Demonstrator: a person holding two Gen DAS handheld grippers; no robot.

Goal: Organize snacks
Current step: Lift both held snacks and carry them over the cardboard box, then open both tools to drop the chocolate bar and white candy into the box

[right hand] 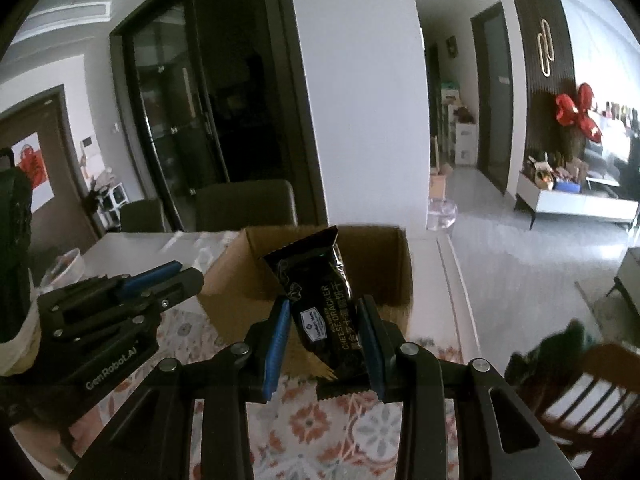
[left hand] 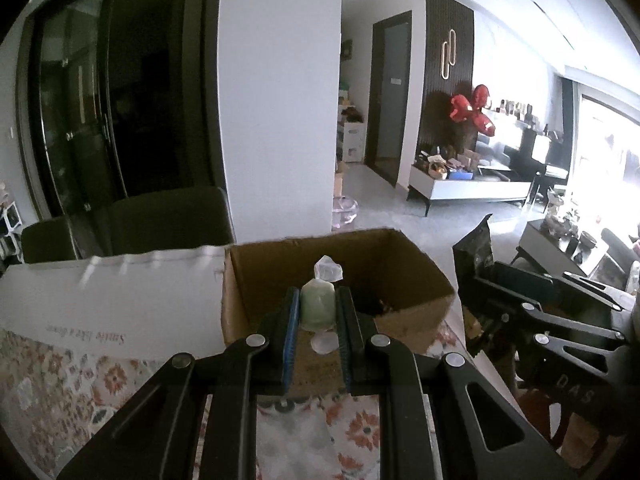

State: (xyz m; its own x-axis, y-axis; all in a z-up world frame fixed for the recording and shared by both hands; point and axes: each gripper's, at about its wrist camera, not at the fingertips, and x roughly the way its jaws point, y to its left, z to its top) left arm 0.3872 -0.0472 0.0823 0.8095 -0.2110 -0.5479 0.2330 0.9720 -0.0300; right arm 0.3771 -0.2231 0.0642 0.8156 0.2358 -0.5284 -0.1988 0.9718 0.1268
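In the left wrist view my left gripper [left hand: 317, 300] is shut on a small pale green sweet in a clear twisted wrapper [left hand: 319, 307], held in front of an open cardboard box [left hand: 416, 276]. My right gripper [right hand: 323, 312] is shut on a black cheese cracker packet [right hand: 320, 300], which stands upright between the blue pads, just before the same cardboard box [right hand: 236, 280]. The right gripper also shows at the left view's right edge [left hand: 480, 276], with the black packet [left hand: 474, 246] sticking up. The left gripper appears at the right view's left side [right hand: 182, 274].
A table with a floral cloth [left hand: 60, 380] carries the box and a white lettered box [left hand: 100, 300] to its left. Dark chairs [left hand: 160, 216] stand behind the table. A wooden chair [right hand: 580, 392] is at the right. A white pillar [left hand: 280, 100] rises behind.
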